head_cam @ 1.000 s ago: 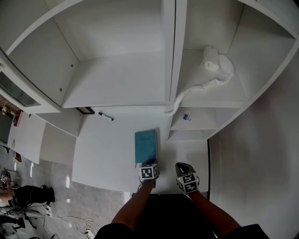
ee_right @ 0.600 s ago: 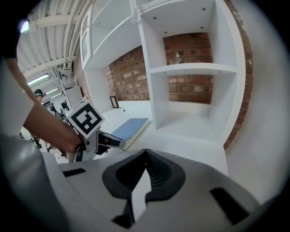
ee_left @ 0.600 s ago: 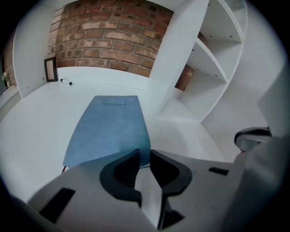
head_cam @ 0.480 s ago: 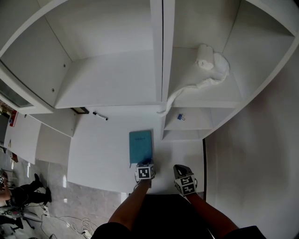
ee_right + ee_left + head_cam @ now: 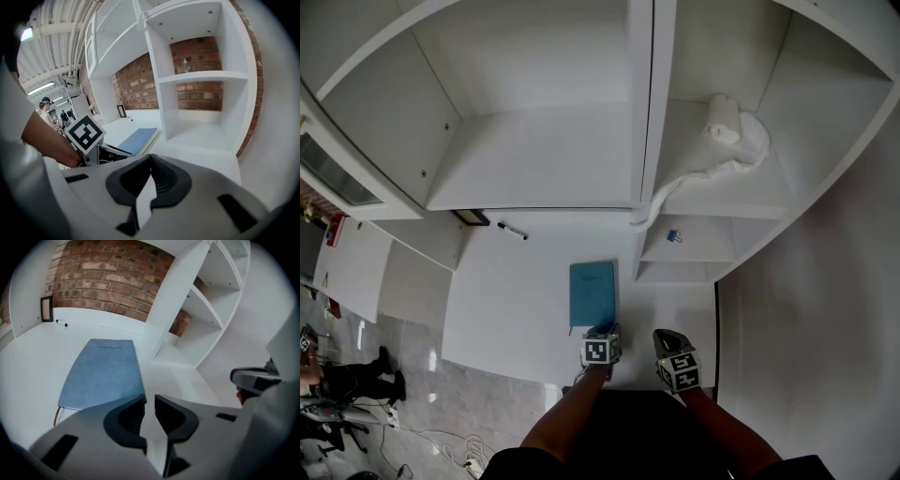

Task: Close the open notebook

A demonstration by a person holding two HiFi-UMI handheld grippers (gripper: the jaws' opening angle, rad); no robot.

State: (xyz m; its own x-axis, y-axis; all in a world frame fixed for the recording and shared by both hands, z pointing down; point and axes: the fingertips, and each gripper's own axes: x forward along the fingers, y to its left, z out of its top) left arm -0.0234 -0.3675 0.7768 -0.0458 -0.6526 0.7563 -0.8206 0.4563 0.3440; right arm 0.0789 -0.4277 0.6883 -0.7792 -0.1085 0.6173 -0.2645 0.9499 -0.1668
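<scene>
A blue notebook (image 5: 592, 293) lies shut and flat on the white desk (image 5: 516, 309), cover up, close to the shelf unit's divider. In the left gripper view the notebook (image 5: 103, 373) sits just ahead and to the left of my left gripper (image 5: 149, 399). Its jaws stand a narrow gap apart with nothing between them, at the book's near right corner. In the head view my left gripper (image 5: 600, 330) hovers at the notebook's near edge. My right gripper (image 5: 670, 336) is beside it to the right. The right gripper (image 5: 151, 157) is shut and empty, and the notebook (image 5: 138, 137) lies off to its left.
A black marker (image 5: 512, 232) and a small dark frame (image 5: 471, 218) lie at the desk's back. A blue binder clip (image 5: 675, 235) sits in a low shelf compartment. A white cloth (image 5: 727, 141) drapes off an upper shelf. The desk's front edge runs just behind my grippers.
The head view swayed left and came back. The notebook and both grippers keep their places.
</scene>
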